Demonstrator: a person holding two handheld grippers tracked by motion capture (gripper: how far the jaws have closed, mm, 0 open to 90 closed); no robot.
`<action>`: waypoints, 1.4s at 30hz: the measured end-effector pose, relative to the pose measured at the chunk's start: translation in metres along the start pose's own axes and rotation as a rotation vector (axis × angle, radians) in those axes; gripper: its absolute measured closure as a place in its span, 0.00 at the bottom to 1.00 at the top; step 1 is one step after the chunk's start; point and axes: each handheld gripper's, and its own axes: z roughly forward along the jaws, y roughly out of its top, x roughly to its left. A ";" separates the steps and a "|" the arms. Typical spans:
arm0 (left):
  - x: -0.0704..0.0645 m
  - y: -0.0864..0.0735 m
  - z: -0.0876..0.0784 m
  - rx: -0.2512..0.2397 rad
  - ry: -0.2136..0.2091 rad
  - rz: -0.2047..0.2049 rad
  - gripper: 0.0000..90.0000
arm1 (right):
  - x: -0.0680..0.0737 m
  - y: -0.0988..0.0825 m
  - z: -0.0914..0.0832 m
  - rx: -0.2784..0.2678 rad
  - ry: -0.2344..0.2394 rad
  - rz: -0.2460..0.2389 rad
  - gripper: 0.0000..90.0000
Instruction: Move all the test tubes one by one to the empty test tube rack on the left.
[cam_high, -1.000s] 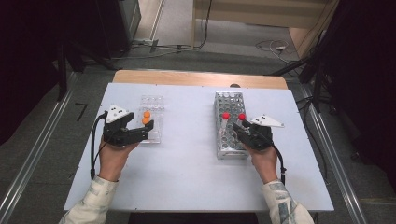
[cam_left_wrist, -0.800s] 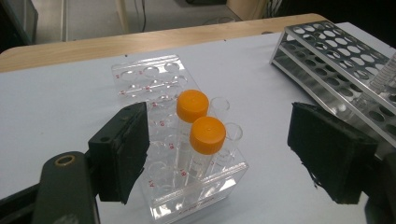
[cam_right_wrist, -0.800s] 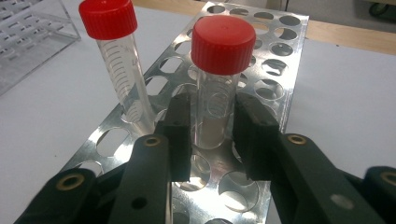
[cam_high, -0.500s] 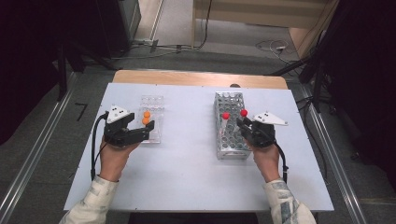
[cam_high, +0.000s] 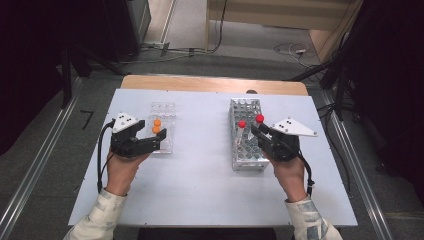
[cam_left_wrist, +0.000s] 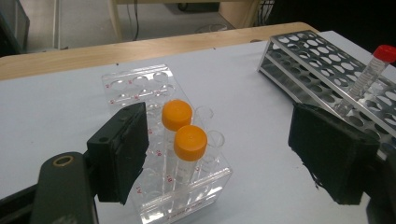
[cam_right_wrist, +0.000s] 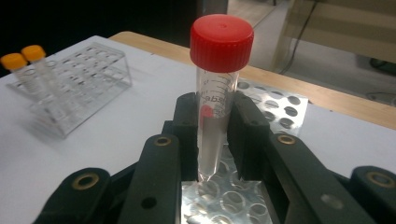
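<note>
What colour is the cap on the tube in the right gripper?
Red cap, clearest in the right gripper view.

red-capped clear tube (cam_right_wrist: 218, 93) upright, conical tip just above metal rack (cam_high: 246, 135), clamped between pads.

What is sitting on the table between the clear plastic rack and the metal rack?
Nothing: in the high view, bare white table separates the clear rack from the metal rack.
</note>
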 end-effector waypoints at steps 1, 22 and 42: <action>0.000 0.000 0.000 -0.003 -0.001 -0.001 0.23 | 0.002 0.000 0.000 0.001 0.012 -0.004 0.80; -0.020 0.003 -0.003 -0.009 -0.076 0.026 0.22 | 0.074 -0.011 0.033 0.087 0.215 -0.104 0.80; -0.049 0.000 0.000 0.025 -0.239 0.104 0.45 | 0.121 -0.016 0.084 0.148 0.306 -0.122 0.80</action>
